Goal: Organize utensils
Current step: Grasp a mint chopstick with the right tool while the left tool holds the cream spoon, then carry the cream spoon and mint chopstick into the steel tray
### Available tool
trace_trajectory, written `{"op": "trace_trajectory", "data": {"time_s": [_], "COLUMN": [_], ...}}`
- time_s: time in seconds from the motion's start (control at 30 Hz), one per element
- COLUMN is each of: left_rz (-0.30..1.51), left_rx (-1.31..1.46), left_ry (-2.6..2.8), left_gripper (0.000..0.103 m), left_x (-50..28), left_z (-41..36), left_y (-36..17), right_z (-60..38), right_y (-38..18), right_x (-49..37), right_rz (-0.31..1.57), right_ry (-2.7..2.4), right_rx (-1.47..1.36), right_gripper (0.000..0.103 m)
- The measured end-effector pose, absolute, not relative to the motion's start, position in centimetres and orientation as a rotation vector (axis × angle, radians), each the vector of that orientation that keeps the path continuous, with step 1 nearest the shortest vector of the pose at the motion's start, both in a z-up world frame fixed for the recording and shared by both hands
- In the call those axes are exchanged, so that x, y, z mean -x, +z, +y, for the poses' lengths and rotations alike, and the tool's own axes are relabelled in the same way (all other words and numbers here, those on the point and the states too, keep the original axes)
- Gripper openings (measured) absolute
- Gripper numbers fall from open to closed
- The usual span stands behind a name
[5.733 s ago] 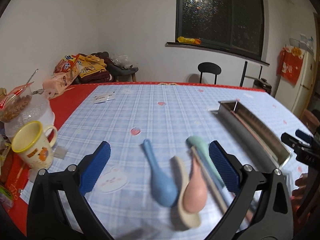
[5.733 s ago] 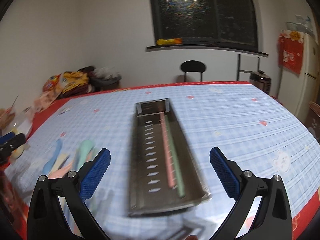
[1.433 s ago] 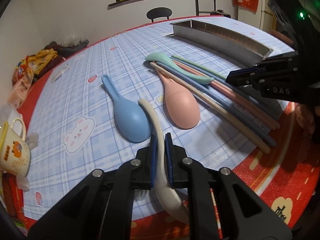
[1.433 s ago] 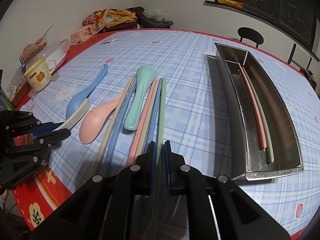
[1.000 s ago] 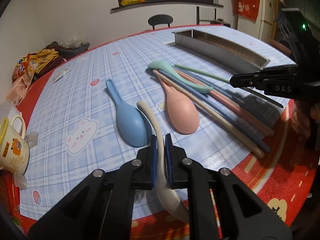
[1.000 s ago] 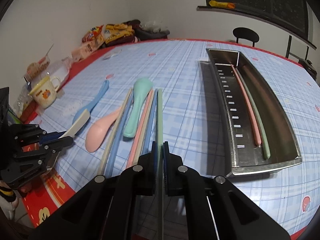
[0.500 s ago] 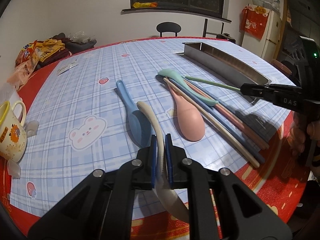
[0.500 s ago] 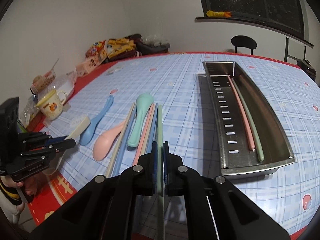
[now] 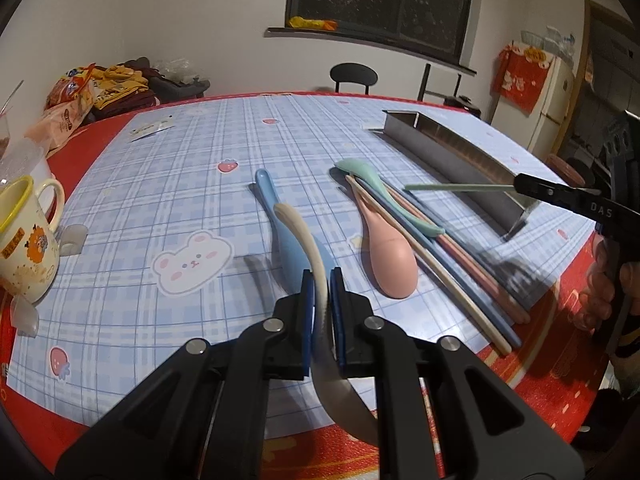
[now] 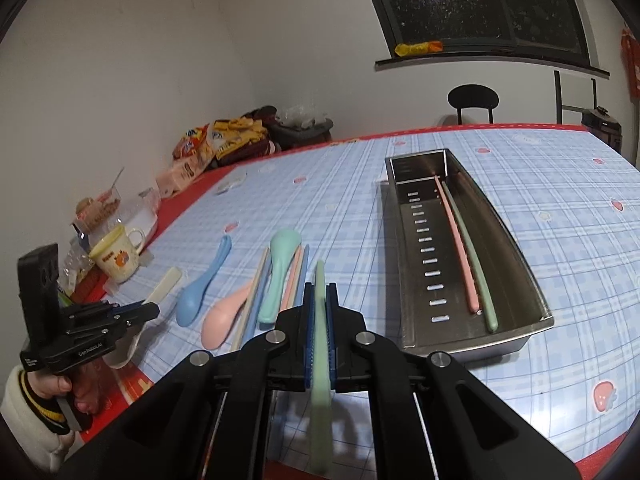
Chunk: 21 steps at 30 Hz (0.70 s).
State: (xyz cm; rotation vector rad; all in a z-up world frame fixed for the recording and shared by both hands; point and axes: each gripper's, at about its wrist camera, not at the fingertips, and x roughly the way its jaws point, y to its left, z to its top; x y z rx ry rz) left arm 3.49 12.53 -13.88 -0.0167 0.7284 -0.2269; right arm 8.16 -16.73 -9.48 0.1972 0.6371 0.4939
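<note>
Even indoor light, dark window at the top. Fisheye bends the edges, corners black. Blurred shadow at right on the tablecloth.

A table in a blue checked cloth carries a steel tray, a blue spoon, pink spoon, green spoon, loose chopsticks, a yellow-rimmed mug and snack packets.

place: home dining room | cues: plaid tablecloth; fridge; snack bags; mug
</note>
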Motion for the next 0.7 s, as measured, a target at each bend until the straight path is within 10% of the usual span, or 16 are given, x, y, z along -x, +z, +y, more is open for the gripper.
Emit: {"op": "trace_trajectory", "data": {"time_s": [0.7], "left_rz": [0.716], "left_rx": [0.105], "left_ry": [-0.254], "left_gripper": [0.012], "left_x": [-3.6], "left_z": [13.2], "left_y": [-12.0], "right_z": [-19.2], "right_y": [-5.7], "right_x": [-8.6], "right_rz": [0.515], "right_ry": [0.515], "right_rx": [-0.209], "right_gripper": [0.006]}}
